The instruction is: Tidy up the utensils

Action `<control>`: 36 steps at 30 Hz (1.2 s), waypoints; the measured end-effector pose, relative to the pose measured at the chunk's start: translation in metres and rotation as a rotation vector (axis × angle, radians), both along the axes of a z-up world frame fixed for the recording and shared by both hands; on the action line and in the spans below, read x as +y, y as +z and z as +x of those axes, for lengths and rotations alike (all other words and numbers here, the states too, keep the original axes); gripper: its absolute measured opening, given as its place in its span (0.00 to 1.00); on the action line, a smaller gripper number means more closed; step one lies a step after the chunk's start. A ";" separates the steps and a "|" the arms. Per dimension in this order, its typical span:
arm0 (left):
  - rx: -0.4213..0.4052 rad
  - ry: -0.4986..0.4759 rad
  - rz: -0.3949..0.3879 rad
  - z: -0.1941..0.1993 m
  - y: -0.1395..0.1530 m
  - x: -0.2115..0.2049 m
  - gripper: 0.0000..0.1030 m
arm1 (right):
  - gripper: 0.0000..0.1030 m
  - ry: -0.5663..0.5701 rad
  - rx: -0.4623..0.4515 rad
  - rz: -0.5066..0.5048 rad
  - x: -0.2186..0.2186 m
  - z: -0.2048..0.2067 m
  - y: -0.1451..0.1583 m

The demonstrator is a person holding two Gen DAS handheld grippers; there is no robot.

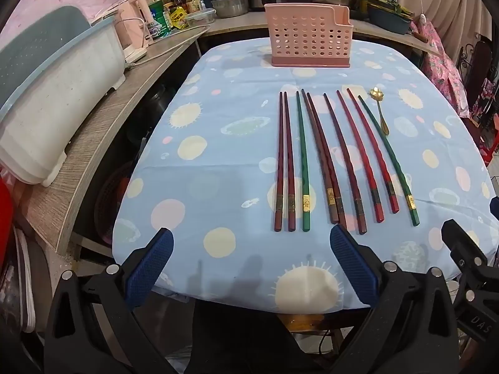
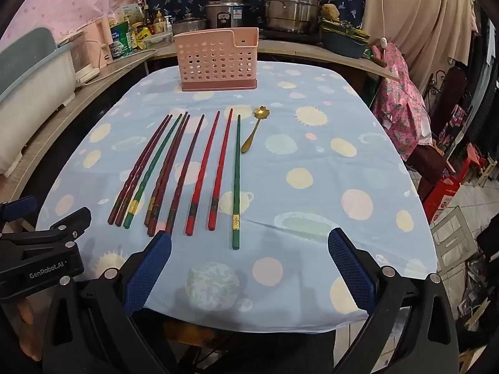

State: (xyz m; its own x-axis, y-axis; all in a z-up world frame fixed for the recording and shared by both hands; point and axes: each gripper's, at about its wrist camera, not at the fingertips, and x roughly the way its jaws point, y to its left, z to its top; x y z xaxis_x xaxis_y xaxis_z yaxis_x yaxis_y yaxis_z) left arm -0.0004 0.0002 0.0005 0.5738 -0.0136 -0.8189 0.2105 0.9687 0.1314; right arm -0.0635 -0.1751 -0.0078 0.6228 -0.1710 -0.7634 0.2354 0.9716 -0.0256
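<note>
Several chopsticks, dark red, bright red and green (image 1: 304, 162) (image 2: 237, 180), lie side by side on the blue dotted tablecloth (image 1: 218, 143) (image 2: 312, 143). A small gold spoon (image 1: 380, 112) (image 2: 254, 129) lies to their right. A pink perforated utensil holder (image 1: 308, 39) (image 2: 216, 57) stands upright at the far end. My left gripper (image 1: 251, 240) is open and empty, just short of the chopsticks' near ends. My right gripper (image 2: 249, 243) is open and empty over the near edge, close to the green chopstick's end.
A wooden counter (image 1: 103, 131) runs along the left with a white and blue dish rack (image 1: 53, 93), a kettle, bottles and tins. Pots and a rice cooker (image 2: 227, 11) stand behind the holder. Pink floral cloth (image 2: 402, 109) and red crates are on the right.
</note>
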 end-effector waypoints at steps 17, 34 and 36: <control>0.029 -0.008 0.009 -0.001 -0.002 0.000 0.93 | 0.94 0.006 0.014 -0.017 0.007 0.001 0.003; 0.034 -0.011 0.013 0.000 -0.004 -0.004 0.93 | 0.94 0.010 0.017 -0.014 0.003 0.001 0.000; 0.035 -0.011 0.013 0.001 -0.004 -0.004 0.93 | 0.94 0.009 0.017 -0.014 0.003 0.001 0.000</control>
